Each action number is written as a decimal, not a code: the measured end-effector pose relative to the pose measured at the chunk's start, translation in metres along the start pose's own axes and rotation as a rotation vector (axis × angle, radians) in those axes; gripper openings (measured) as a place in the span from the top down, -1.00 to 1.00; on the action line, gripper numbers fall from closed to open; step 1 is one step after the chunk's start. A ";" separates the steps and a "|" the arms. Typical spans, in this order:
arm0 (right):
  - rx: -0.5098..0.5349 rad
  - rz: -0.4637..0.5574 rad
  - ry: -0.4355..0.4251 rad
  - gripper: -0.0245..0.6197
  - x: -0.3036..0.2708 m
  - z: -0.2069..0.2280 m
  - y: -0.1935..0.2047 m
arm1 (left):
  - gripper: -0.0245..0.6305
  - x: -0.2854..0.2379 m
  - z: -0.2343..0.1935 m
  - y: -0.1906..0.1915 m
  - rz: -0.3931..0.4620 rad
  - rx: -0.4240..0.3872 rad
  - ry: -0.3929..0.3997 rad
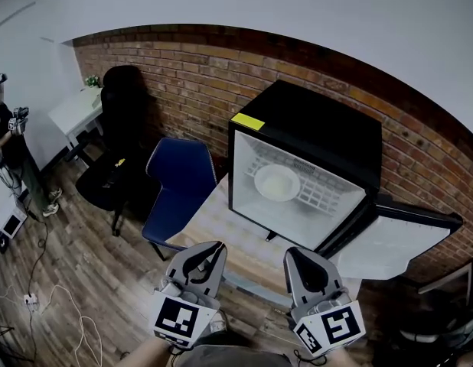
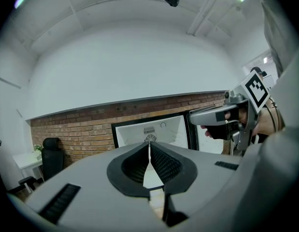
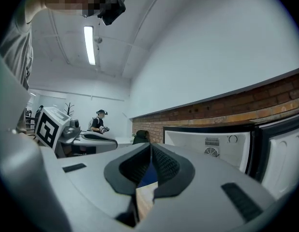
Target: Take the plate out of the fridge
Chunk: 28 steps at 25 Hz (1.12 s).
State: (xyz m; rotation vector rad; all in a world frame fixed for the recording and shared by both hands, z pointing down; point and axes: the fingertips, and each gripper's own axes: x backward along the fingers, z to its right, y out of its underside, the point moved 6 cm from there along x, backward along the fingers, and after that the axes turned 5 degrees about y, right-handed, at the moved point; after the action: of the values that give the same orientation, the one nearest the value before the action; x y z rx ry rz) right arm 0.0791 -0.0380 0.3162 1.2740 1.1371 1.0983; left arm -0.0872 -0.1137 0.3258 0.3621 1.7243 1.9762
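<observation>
**Both grippers shut tight and empty; plate on the fridge shelf ahead of them.**

Head view: we find the plate [image 1: 276, 182] flat on the wire shelf [image 1: 322, 196] of the open fridge [image 1: 317, 132]. It lies ahead of and between the left gripper [image 1: 213, 248] and the right gripper [image 1: 295, 255], well apart from both, and we judge the right slightly nearer. Left gripper view: jaws meet with nothing between them, and the fridge opening is straight ahead. Right gripper view: jaws together with nothing held, and the fridge is off to the right.
</observation>
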 end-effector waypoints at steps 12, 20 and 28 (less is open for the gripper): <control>0.006 -0.008 0.111 0.82 -0.063 0.003 -0.002 | 0.85 -0.048 -0.065 0.006 0.022 -0.014 0.122; 0.021 -0.021 0.148 0.82 -0.071 0.018 -0.003 | 0.85 -0.075 -0.071 0.007 0.031 0.062 0.163; 0.022 -0.032 0.125 0.82 -0.076 0.048 -0.004 | 0.85 -0.104 -0.061 0.003 0.016 0.084 0.166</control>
State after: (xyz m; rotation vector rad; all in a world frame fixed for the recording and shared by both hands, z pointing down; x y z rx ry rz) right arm 0.1174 -0.1193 0.3122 1.2132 1.2616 1.1575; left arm -0.0306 -0.2202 0.3305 0.2462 1.9165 1.9985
